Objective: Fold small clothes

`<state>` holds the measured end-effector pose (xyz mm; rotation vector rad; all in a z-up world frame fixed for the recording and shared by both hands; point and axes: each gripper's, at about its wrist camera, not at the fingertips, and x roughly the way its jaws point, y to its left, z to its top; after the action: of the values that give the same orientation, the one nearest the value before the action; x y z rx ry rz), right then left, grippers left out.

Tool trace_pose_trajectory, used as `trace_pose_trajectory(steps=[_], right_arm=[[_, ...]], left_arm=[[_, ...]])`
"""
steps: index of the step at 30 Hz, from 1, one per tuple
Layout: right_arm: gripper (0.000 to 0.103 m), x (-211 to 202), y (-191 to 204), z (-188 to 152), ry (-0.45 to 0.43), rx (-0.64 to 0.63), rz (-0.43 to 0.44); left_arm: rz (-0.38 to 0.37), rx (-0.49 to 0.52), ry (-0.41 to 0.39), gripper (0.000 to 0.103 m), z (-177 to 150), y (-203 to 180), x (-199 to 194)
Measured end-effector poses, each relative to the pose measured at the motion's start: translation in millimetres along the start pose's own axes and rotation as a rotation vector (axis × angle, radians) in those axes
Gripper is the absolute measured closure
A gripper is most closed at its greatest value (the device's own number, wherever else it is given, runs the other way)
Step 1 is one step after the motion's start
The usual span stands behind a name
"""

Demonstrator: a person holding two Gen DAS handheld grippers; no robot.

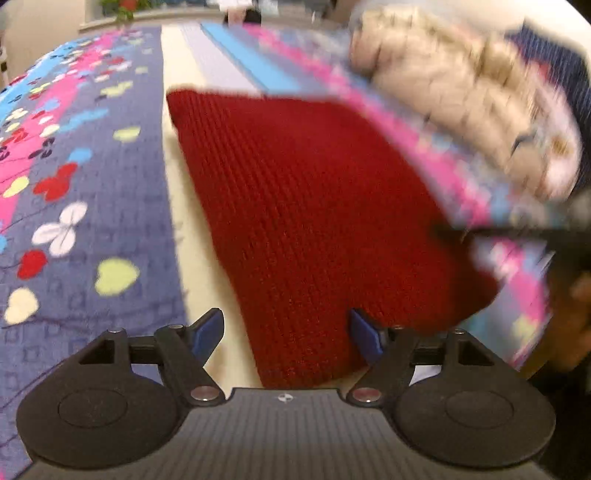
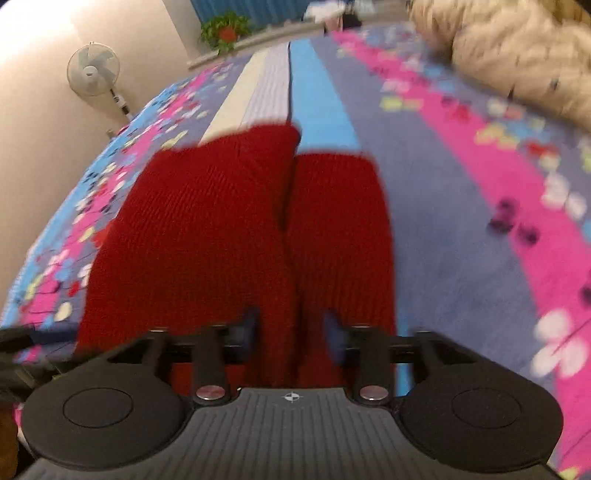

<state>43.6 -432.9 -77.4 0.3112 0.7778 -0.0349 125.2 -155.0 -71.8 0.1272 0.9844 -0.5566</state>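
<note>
A red knitted garment (image 1: 314, 206) lies on a bed with a flowered bedspread (image 1: 85, 177). In the left wrist view my left gripper (image 1: 287, 334) is open, its blue-padded fingers (image 1: 207, 332) spread over the garment's near edge. In the right wrist view the garment (image 2: 236, 229) lies in two panels side by side with a seam between them. My right gripper (image 2: 291, 325) is open just above its near end, nothing held. The other gripper shows blurred at the right edge of the left wrist view (image 1: 517, 232).
A fluffy beige fur item (image 1: 461, 107) lies on the bed at the right, also in the right wrist view (image 2: 517, 51). A standing fan (image 2: 94, 72) and a potted plant (image 2: 223, 31) stand by the wall beyond the bedspread (image 2: 461, 221).
</note>
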Motion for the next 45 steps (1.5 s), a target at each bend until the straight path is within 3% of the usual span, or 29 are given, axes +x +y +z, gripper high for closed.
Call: trace_pose_trajectory(steps=[4,7,13,21,22,25,29,31,33,35,37,39,45], right_arm=[[0.027,1.6,-19.4,8.3,-0.027,0.123,0.041],[0.018,19.0,-27.9,5.3,0.015,0.197,0.056],[0.01,47.3,-38.9,-1.6,0.077,0.283,0.068],[0.008,56.9,-46.0,-4.5,0.092,0.337,0.098],[0.008,56.8,-47.0,-4.9,0.091,0.338,0.103],[0.009,53.5,-48.2,-7.5,0.083,0.345,0.118],[0.017,47.8,-49.4,-10.4,0.06,0.334,0.137],[0.028,43.5,-47.4,-11.1,0.043,0.317,0.151],[0.045,41.1,-45.9,-10.6,0.028,0.309,0.173],[0.051,38.6,-42.4,-9.6,0.01,0.299,0.175],[0.055,36.7,-36.0,-8.1,-0.006,0.291,0.17],[0.062,34.9,-27.3,-5.8,-0.021,0.285,0.171],[0.069,41.7,22.6,-4.0,0.004,0.18,0.272]], left_arm=[[-0.035,-0.027,0.026,0.021,9.3,8.9,-3.1],[-0.036,-0.045,-0.033,0.018,24.8,22.3,-14.0],[-0.048,-0.315,-0.123,0.014,64.0,68.8,-8.8],[-0.2,-0.468,-0.062,0.007,90.5,83.8,53.1],[-0.208,-0.479,-0.057,0.002,91.6,83.7,58.7],[-0.222,-0.484,-0.062,0.0,90.4,80.9,75.1],[-0.265,-0.53,-0.039,0.0,88.7,88.0,98.4],[-0.277,-0.553,-0.029,0.003,90.2,90.2,103.7],[-0.262,-0.524,-0.032,0.013,95.5,87.0,99.9],[-0.246,-0.48,-0.05,0.029,100.7,83.6,88.7],[-0.242,-0.449,-0.062,0.034,104.5,82.2,78.1],[-0.236,-0.437,-0.072,0.034,106.4,84.4,62.4],[-0.166,-0.42,-0.11,0.035,96.4,121.7,11.8]])
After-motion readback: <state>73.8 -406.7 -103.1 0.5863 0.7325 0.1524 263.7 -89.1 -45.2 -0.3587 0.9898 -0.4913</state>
